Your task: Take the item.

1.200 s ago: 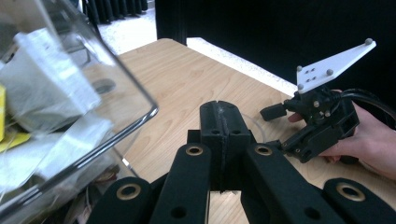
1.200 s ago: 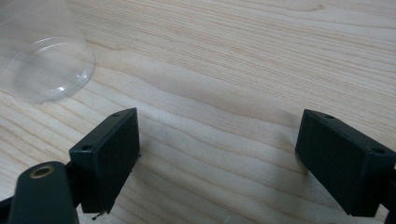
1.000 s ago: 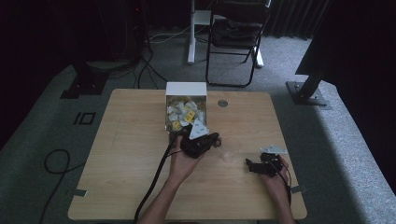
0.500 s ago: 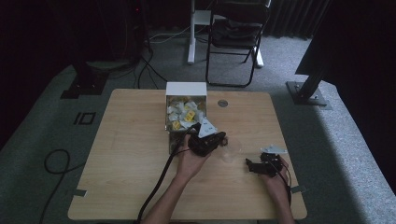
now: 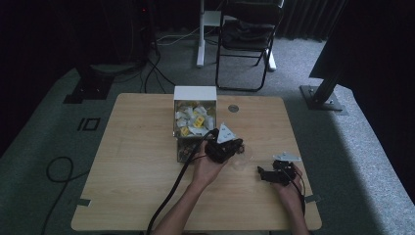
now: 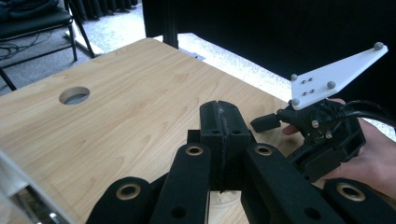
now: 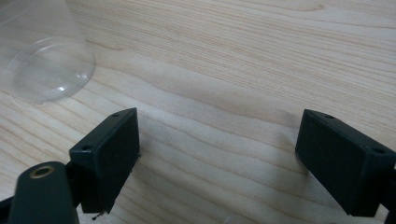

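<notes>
My left gripper (image 5: 239, 145) hovers over the middle of the wooden table (image 5: 137, 161), just right of the white box, and points toward the right hand. In the left gripper view its jaws (image 6: 221, 125) are pressed together with nothing visible between them. My right gripper (image 5: 263, 174) rests low near the table's right front, jaws wide apart over bare wood (image 7: 217, 158). A clear plastic cup (image 7: 46, 65) lies on the table ahead of the right gripper and to its left; in the high view the cup (image 5: 241, 161) is between the two grippers. The right gripper (image 6: 271, 126) is also in the left gripper view.
A white open box (image 5: 195, 115) of small white and yellow packets stands at the table's back middle. A round cable hole (image 5: 233, 108) is set in the tabletop to its right. A black cable (image 5: 171, 196) trails from the left gripper to the front edge. A chair (image 5: 247, 39) stands behind the table.
My left gripper has moved right, away from the box front and toward the cup and the right gripper. The right gripper has stayed put.
</notes>
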`<act>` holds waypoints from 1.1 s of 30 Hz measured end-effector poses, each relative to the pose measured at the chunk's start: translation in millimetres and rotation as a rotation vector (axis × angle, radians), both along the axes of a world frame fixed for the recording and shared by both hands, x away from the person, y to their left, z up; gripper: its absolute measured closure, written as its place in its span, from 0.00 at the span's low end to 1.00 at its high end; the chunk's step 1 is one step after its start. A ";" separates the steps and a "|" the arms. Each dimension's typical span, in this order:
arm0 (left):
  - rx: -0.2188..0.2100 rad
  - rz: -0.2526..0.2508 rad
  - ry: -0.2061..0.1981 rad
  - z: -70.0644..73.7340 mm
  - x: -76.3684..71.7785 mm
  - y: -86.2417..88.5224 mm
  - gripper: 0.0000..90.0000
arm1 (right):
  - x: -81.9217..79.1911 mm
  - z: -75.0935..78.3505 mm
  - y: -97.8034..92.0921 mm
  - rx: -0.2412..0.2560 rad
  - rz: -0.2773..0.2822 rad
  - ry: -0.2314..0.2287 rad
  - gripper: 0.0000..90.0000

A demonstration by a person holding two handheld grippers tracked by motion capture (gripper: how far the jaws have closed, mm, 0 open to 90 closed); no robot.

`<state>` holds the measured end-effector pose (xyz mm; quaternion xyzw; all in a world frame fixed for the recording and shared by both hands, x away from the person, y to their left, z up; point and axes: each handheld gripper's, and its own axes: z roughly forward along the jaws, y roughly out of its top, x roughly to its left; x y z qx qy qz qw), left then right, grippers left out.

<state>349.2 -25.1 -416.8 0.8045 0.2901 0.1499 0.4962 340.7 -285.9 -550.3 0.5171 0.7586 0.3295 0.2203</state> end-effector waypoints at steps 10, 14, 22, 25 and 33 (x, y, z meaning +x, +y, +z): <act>0.014 -0.012 0.006 -1.7 5.0 -16.6 1.00 | 0.0 0.0 0.0 0.000 0.000 0.000 0.15; 0.012 -0.024 0.012 -3.0 6.3 -18.4 0.90 | 0.0 0.0 0.0 0.000 0.000 0.000 0.15; 0.011 -0.020 -0.021 3.9 -1.2 -3.8 0.75 | 0.0 0.0 0.0 0.000 0.000 0.000 0.15; -0.002 -0.015 -0.037 5.6 -6.4 4.2 0.71 | 0.0 0.0 0.0 0.000 0.000 0.000 0.15; -0.025 0.007 -0.060 13.5 -15.2 22.2 0.65 | 0.0 0.0 0.0 0.000 0.000 0.000 0.15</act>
